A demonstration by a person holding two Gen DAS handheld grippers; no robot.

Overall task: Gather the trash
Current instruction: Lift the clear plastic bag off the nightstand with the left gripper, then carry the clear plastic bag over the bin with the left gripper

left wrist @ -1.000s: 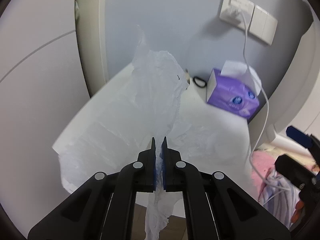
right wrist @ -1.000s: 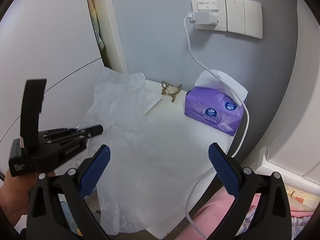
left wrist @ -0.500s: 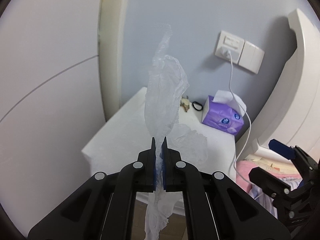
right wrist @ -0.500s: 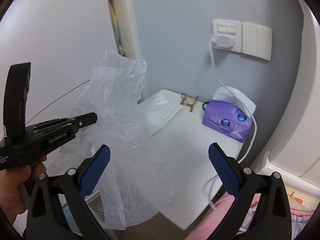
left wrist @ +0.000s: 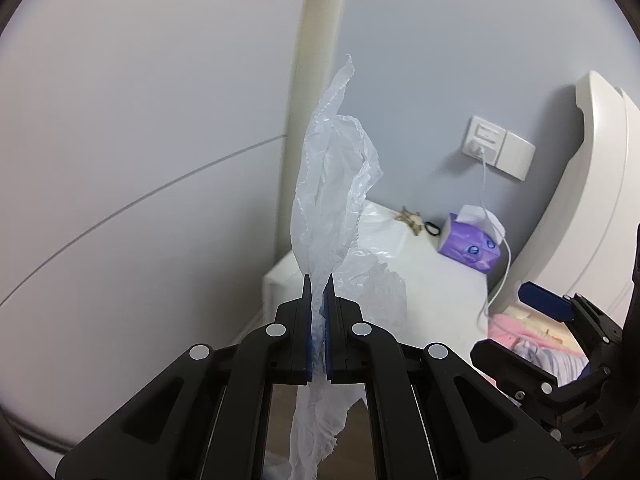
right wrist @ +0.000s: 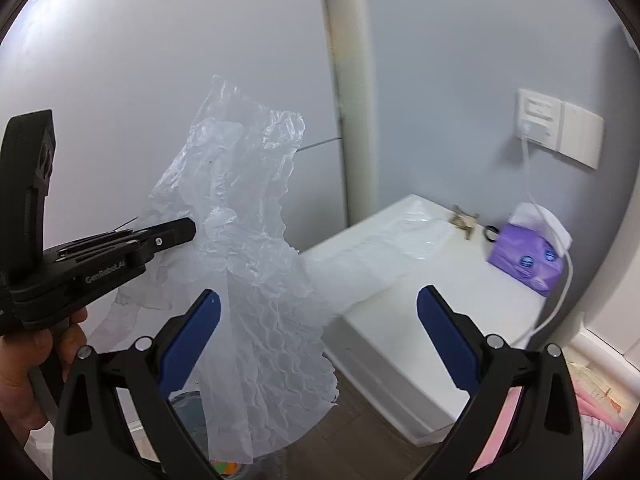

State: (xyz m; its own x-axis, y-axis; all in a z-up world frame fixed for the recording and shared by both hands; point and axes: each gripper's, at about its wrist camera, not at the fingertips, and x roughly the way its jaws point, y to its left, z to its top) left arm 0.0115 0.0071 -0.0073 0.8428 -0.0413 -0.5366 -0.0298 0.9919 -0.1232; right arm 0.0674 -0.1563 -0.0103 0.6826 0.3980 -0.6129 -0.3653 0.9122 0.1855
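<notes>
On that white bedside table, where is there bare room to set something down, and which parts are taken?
The white table is bare across its front half, from the near edge up to the purple tissue box. The back is crowded: a flat clear plastic sheet at the far left, a small clip mid-back, then the tissue box with the white cable hanging past the right edge.

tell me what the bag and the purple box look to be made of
The bag: thin see-through plastic film, crinkled and glossy; the wall shows through it. The purple box looks like a soft plastic-wrapped tissue pack, since its sides sag and white tissue sticks out on top, though that is less certain.
</notes>
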